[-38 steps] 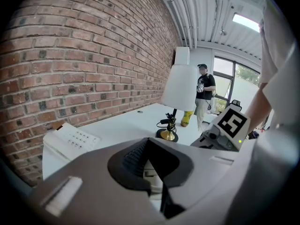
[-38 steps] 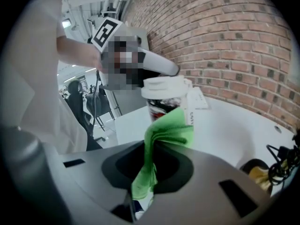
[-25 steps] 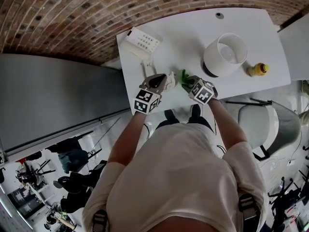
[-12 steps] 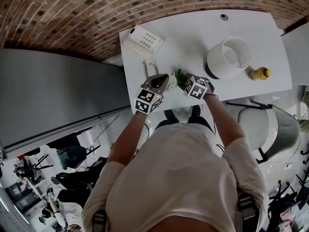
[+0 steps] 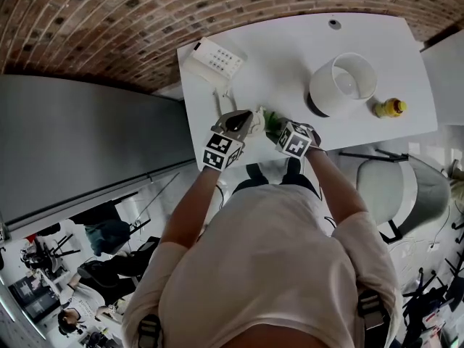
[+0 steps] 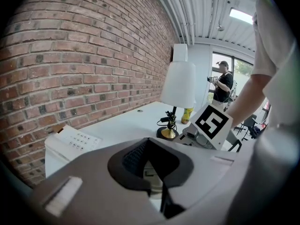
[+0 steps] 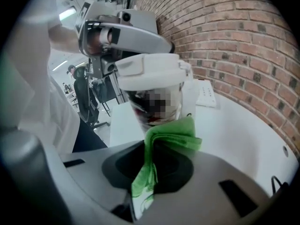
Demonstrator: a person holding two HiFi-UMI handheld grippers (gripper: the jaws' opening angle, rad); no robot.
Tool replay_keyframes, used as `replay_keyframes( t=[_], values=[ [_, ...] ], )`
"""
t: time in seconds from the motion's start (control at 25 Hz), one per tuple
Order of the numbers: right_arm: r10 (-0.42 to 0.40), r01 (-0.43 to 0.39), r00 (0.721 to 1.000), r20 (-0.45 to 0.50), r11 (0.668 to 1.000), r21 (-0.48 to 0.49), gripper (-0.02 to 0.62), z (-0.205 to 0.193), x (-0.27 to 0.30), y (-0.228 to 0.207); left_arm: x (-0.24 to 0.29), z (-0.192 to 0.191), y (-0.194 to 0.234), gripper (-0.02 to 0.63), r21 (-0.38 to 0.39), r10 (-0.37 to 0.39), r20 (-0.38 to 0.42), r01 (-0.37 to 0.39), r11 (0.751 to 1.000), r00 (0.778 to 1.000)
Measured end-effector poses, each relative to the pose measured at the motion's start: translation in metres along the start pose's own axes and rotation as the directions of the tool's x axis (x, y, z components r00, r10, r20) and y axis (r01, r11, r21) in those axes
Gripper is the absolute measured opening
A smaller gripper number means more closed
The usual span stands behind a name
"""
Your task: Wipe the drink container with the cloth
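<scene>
In the middle of the head view, the left gripper (image 5: 245, 122) pinches a clear plastic drink container (image 7: 154, 86) with a round white lid. The right gripper (image 5: 280, 128) squeezes a soft green cloth (image 7: 169, 134), all crumpled, touching the container's side.

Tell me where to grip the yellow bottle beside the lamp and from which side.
Grip the yellow bottle across its round body, below the cap, coming from the near edge of the table: it appears to stand upright, and the lamp crowds its left side.

Green cloth (image 7: 171, 137) against white-lidded drink container (image 7: 154, 86)
</scene>
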State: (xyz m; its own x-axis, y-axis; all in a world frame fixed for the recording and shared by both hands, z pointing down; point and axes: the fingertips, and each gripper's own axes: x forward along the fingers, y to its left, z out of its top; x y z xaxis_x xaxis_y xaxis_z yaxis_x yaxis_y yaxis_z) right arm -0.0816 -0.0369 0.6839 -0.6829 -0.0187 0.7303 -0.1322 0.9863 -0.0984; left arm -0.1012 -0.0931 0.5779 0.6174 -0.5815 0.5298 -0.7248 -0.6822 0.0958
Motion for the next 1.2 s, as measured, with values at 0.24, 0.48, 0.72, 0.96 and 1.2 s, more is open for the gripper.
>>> replay_keyframes(
  t=[0.24,0.48,0.72,0.96,1.2],
  values=[
    [0.044,-0.044,0.999,0.015,0.999,0.01,0.035,0.005,0.007,0.031,0.0,-0.001,0.0,0.008,-0.002,-0.003,0.0,0.003,1.0,1.0],
    [0.054,-0.056,0.998,0.037,0.997,0.048,0.035,0.013,0.017,0.046,0.001,-0.001,-0.001,0.008,-0.003,-0.004,0.0,0.004,1.0,1.0],
    [0.078,-0.08,0.996,0.051,0.995,0.051,0.035,0.022,0.025,0.058,0.001,0.0,0.0,0.008,-0.004,-0.004,0.003,0.004,1.0,1.0],
    [0.081,-0.086,0.994,0.079,0.994,0.069,0.035,0.019,0.019,0.062,0.001,0.0,-0.002,0.008,-0.007,-0.004,0.005,0.004,1.0,1.0],
    [0.002,-0.022,0.995,0.104,0.981,0.193,0.035,-0.005,-0.002,0.046,0.0,0.0,-0.001,0.008,-0.012,-0.007,0.01,0.007,1.0,1.0]
  ],
)
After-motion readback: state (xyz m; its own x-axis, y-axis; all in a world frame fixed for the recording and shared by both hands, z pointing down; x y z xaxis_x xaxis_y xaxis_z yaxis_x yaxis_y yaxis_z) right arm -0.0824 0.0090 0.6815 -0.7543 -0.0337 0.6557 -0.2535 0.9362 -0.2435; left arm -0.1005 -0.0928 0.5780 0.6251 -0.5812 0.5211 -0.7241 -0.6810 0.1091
